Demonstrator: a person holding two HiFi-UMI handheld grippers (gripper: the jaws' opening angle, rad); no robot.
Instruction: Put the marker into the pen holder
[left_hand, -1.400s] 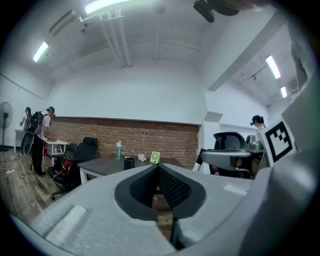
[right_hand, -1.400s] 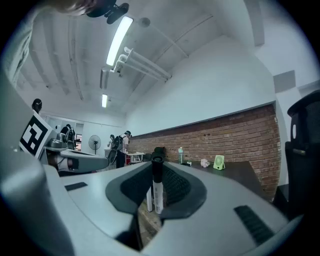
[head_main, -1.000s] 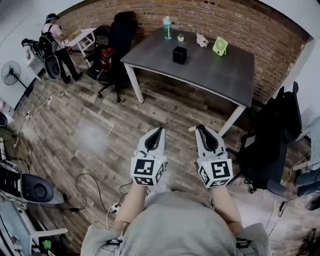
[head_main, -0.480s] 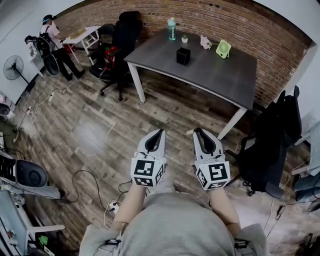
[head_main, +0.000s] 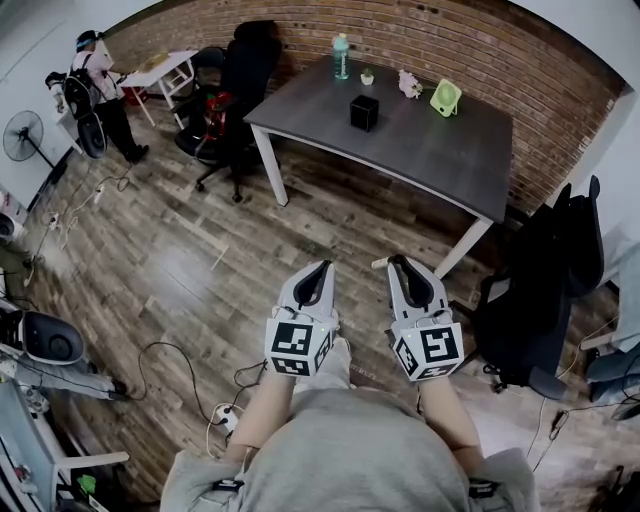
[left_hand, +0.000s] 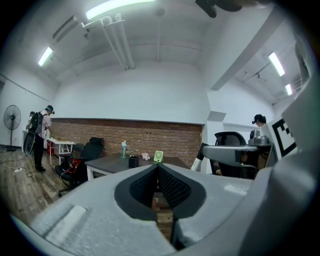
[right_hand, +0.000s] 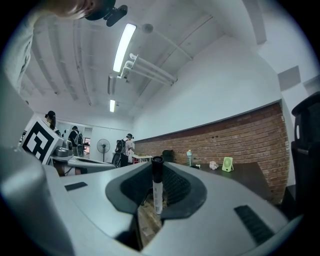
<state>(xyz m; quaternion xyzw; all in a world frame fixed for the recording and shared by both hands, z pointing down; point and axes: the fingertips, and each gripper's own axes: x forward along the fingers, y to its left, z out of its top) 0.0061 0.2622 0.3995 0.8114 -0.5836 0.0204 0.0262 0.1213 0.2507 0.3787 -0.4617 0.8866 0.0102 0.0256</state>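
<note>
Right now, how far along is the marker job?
Done: the marker is picked up, clamped in the right gripper. In hand: the carry; both grippers are over the floor, short of the table. To do: reach the black pen holder on it and drop the marker in. The left gripper is shut, empty.
</note>
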